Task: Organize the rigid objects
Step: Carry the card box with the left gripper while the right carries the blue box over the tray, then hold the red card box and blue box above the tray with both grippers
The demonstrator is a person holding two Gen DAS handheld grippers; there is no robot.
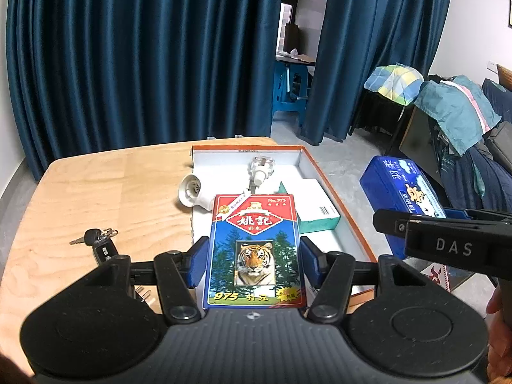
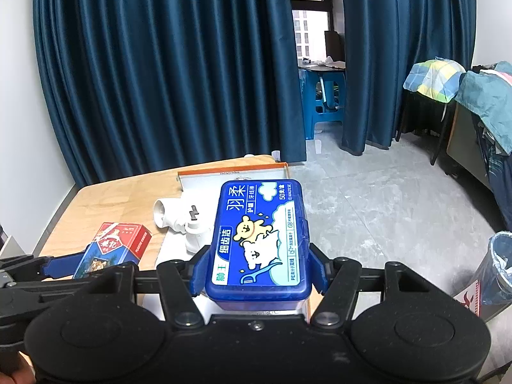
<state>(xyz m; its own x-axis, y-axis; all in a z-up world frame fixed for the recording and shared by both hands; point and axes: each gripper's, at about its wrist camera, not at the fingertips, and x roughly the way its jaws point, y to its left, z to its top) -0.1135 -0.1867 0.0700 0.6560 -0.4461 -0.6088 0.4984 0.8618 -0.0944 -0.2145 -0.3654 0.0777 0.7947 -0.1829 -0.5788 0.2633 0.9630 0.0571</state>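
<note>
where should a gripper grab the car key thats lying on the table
Across the black fob body of the car key, coming straight down from above. It lies flat on the wooden table, so its thin sides are the only faces two fingers can pinch; the metal key and ring at its far end are probably too slim and loose.

Both views are dim and cool-toned under soft indoor light, with only faint shadows on the wooden table (image 1: 96,192). Some daylight shows at the window (image 2: 308,28) in the gap between the blue curtains (image 2: 166,73). Fisheye bending curves the curtains and darkens the corners. Focus is fairly sharp, slightly grainy.
</note>
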